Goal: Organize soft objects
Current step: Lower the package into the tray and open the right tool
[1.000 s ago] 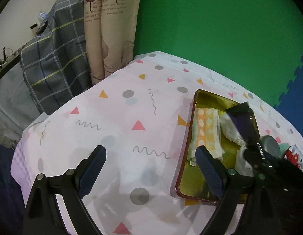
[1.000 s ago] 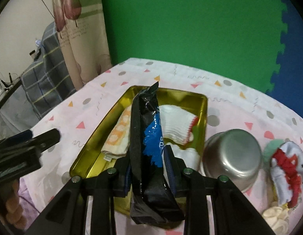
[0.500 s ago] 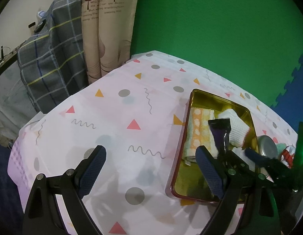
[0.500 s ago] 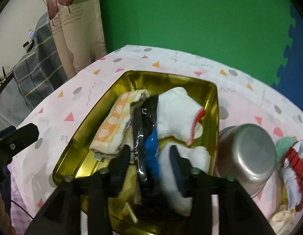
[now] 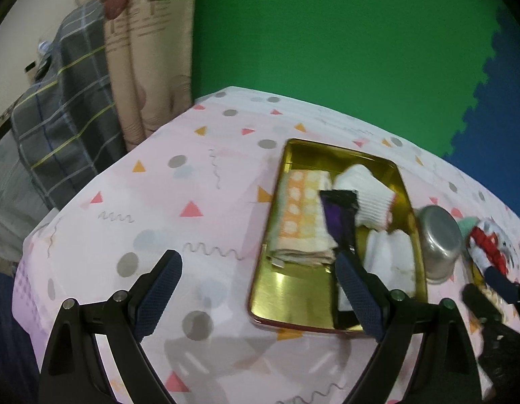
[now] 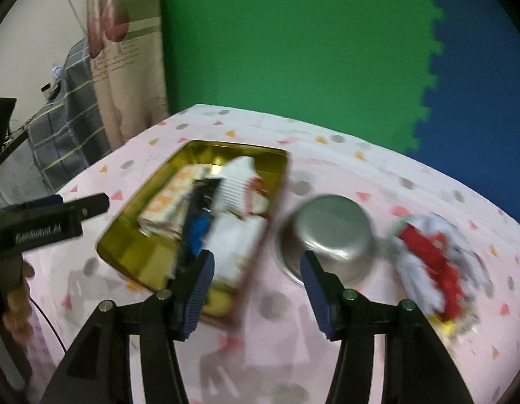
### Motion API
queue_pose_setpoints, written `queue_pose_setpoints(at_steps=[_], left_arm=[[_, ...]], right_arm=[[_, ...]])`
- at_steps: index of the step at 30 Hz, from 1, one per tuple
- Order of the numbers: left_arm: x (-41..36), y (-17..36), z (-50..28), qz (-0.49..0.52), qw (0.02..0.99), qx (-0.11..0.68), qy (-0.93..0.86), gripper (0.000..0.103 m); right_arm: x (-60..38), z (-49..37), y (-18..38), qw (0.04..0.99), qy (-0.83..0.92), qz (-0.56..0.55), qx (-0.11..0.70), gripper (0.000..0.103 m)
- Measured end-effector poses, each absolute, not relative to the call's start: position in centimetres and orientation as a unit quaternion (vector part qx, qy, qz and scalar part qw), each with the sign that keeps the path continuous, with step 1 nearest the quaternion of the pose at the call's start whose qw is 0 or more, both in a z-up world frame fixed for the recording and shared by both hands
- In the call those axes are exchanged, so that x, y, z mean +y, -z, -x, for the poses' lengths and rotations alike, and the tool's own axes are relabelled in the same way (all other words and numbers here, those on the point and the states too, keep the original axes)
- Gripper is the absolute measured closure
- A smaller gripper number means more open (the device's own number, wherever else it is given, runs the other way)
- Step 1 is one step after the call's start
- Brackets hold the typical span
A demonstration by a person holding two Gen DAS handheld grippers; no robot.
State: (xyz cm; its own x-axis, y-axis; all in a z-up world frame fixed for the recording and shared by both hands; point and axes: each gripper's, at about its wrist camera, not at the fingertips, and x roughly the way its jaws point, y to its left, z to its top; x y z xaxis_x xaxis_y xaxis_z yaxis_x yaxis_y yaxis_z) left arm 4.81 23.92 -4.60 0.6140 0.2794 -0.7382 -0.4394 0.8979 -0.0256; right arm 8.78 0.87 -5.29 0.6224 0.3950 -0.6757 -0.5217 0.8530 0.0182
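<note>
A gold tray [image 5: 290, 289] [image 6: 132, 249] on the patterned tablecloth holds an orange-and-white folded cloth [image 5: 300, 215] [image 6: 169, 202], white socks [image 5: 371, 198] [image 6: 236, 185] and a black-and-blue packet [image 5: 340, 222] [image 6: 199, 222]. A red-and-white soft item [image 5: 488, 245] [image 6: 435, 256] lies to the right of a steel bowl [image 5: 438, 239] [image 6: 330, 232]. My left gripper [image 5: 256, 293] is open and empty, left of the tray. My right gripper [image 6: 256, 282] is open and empty, above the table between the tray and the bowl.
The pink tablecloth [image 5: 179, 181] covers the table. A green and blue foam wall [image 5: 327, 40] stands behind. A curtain [image 5: 145, 50] and a plaid cloth [image 5: 61, 101] are at the far left. The view is blurred by motion.
My right gripper let go of the black-and-blue packet, which now lies in the tray. The gripper opened and drew back to the right. The left gripper stayed open.
</note>
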Motion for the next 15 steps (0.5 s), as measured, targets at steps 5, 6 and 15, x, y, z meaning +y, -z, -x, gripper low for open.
queue_pose_setpoints(at_steps=[5,6,15], left_arm=[[21.4,4.7,-5.0,0.083,0.9,0.393,-0.171,0.012],[21.1,4.7,-5.1,0.081,0.9,0.394,-0.167,0.012],[17.3,5.0,-5.5,0.057,0.907,0.402,-0.112,0.012]], right_arm=[[-6.1,-8.2,5.0,0.911,-0.207,0.079,0.348,0.048],[-7.5,-8.3,4.9,0.913,-0.196,0.075,0.349,0.048],[-18.8,-12.4,6.9,0.919,-0.094,0.062,0.377,0.048]])
